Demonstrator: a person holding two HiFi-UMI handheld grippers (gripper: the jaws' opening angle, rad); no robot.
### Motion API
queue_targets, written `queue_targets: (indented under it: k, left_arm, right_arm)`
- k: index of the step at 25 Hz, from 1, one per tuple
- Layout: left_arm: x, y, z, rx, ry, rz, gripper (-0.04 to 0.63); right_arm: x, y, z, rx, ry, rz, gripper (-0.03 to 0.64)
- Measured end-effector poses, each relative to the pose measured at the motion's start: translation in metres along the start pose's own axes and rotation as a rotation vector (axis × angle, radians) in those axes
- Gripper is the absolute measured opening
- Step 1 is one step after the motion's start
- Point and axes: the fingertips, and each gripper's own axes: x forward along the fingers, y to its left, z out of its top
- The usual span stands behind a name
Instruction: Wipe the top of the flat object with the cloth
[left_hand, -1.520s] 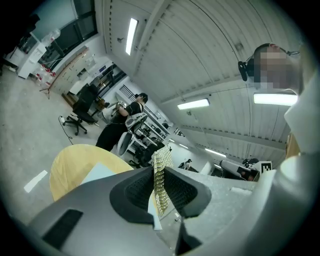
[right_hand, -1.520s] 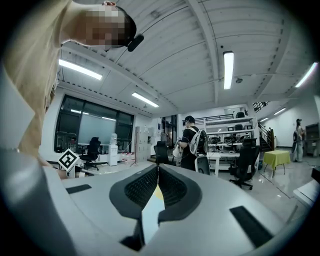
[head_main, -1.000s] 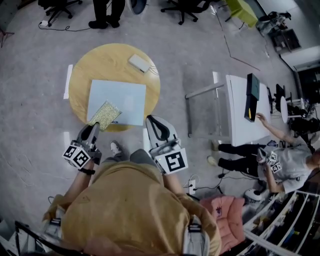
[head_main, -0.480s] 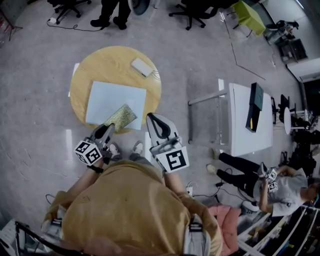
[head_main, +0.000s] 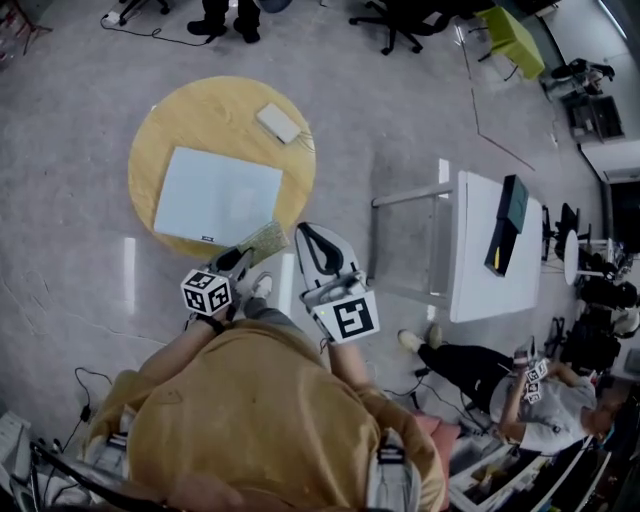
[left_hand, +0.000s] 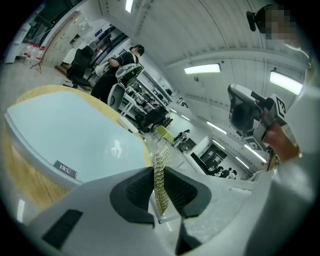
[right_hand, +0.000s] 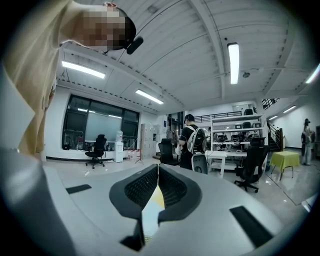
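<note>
As the cloth (head_main: 265, 240) leaves the flat object (head_main: 215, 195) at its near edge: stroke looks finished
Left gripper (head_main: 238, 260): clamped on cloth
Right gripper (head_main: 312, 242): jaws together, idle

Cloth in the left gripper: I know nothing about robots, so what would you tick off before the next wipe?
1. Left gripper clamped on the cloth: ok.
2. Cloth resting on the flat board: not ok; it is off the board, past its near corner.
3. Board lying flat on the round table: ok.
4. Board top free of things: ok; the small white object lies apart.
5. Right gripper empty and off the board: ok.
6. Board already clean: cannot tell.
</note>
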Motion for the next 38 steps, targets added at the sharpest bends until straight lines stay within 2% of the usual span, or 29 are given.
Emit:
queue_targets:
  k: [4, 16, 19, 38]
  left_arm:
    - [0.012, -0.001, -0.012, 0.027, 0.032, 0.010, 0.061]
    - [0.016, 0.039, -0.017, 0.005, 0.025, 0.149, 0.061]
    - [0.009, 0.048, -0.012, 0.011, 0.012, 0.177, 0.061]
    - [-0.054, 0.127, 0.033, -0.072, -0.120, 0.352, 0.061]
  right_arm:
    - [0.003, -0.003, 0.000, -0.001, -0.005, 0.029, 0.002]
    - [-0.002, -0.003, -0.002, -0.005, -0.005, 0.060, 0.002]
    - [-0.002, -0.002, 0.000, -0.008, -0.007, 0.066, 0.002]
    - [0.008, 0.012, 0.002, -0.005, -0.015, 0.064, 0.002]
